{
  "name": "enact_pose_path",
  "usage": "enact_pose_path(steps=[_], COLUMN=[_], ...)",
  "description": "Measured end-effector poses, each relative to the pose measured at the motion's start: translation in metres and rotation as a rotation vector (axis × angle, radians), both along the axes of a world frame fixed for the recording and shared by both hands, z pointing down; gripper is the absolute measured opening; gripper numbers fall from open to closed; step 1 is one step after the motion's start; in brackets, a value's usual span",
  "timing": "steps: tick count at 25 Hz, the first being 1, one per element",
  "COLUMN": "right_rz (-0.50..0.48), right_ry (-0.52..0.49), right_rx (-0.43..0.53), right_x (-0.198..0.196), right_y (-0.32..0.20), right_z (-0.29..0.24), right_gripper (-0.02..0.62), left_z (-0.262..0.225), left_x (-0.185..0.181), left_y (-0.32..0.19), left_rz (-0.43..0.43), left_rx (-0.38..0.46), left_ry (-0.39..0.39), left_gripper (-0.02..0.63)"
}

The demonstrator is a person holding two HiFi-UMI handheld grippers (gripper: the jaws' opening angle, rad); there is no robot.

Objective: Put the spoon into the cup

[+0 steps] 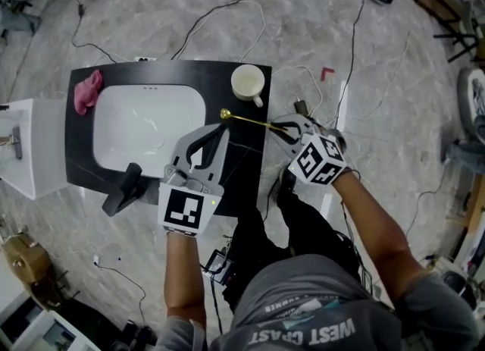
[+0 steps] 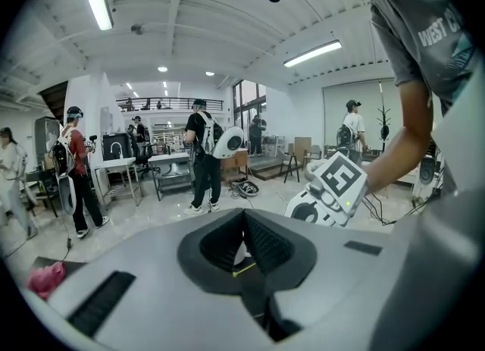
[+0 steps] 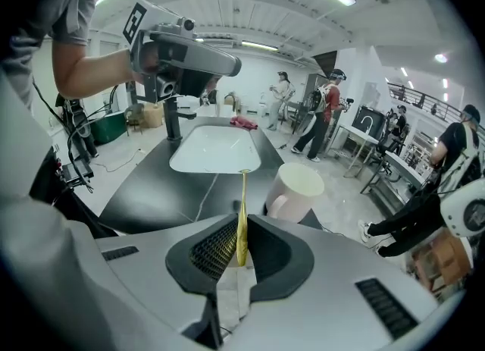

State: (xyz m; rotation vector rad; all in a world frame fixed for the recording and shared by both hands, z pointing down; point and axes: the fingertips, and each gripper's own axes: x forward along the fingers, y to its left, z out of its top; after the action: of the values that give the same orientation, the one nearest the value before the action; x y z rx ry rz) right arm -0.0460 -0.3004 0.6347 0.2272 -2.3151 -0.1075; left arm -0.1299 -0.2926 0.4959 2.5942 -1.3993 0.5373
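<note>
**Spoon gripped, cup waiting just ahead**

The right gripper (image 3: 241, 239) has its jaws closed tight on the near end of the gold spoon (image 3: 242, 205). The thin handle is pinched between the dark pads. The rest of the spoon runs straight out ahead of the jaws, roughly level, with its bowl at the far tip.

Just ahead and to the right of those jaws stands the cream cup (image 3: 298, 186). It is upright and empty as far as can be seen, with its handle turned toward the gripper. It sits on the black counter (image 3: 151, 190), close to the counter's right-hand edge. The spoon is not yet in it.

Ahead and to the left, the left gripper (image 1: 220, 131) hovers with its jaws drawn together at the tips and nothing between them. The head view puts it just beside the spoon's bowl. Farther on lies the white sink (image 3: 216, 148), and beyond its far rim a pink cloth (image 3: 244, 123).

The risks lie in the swing to the right and the tilt down into the cup. The hold is at the very end of a slim handle, so the spoon could pivot or slip between the pads. The bowl could also clip the cup's rim and push the cup toward the edge, or brush the left gripper nearby.
</note>
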Motion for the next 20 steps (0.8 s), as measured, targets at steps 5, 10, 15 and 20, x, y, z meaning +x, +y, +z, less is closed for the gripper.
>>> enact_pose_path(steps=[5, 10, 15, 20], right_rz=[0.025, 0.062, 0.100, 0.105], right_ry=[0.003, 0.010, 0.024, 0.038], right_rx=[0.034, 0.055, 0.054, 0.061], right_x=[0.007, 0.016, 0.022, 0.027], right_y=[-0.015, -0.032, -0.045, -0.054], right_z=[-0.018, -0.032, -0.039, -0.044], right_gripper=[0.060, 0.060, 0.060, 0.060], left_z=[-0.012, -0.023, -0.034, -0.043], left_x=[-0.002, -0.003, -0.005, -0.006], left_y=[0.001, 0.003, 0.003, 0.004], left_rz=[-0.005, -0.007, -0.009, -0.013], left_rx=[0.007, 0.014, 0.023, 0.033], left_ry=[-0.002, -0.007, -0.014, -0.022], left_gripper=[0.003, 0.003, 0.003, 0.003])
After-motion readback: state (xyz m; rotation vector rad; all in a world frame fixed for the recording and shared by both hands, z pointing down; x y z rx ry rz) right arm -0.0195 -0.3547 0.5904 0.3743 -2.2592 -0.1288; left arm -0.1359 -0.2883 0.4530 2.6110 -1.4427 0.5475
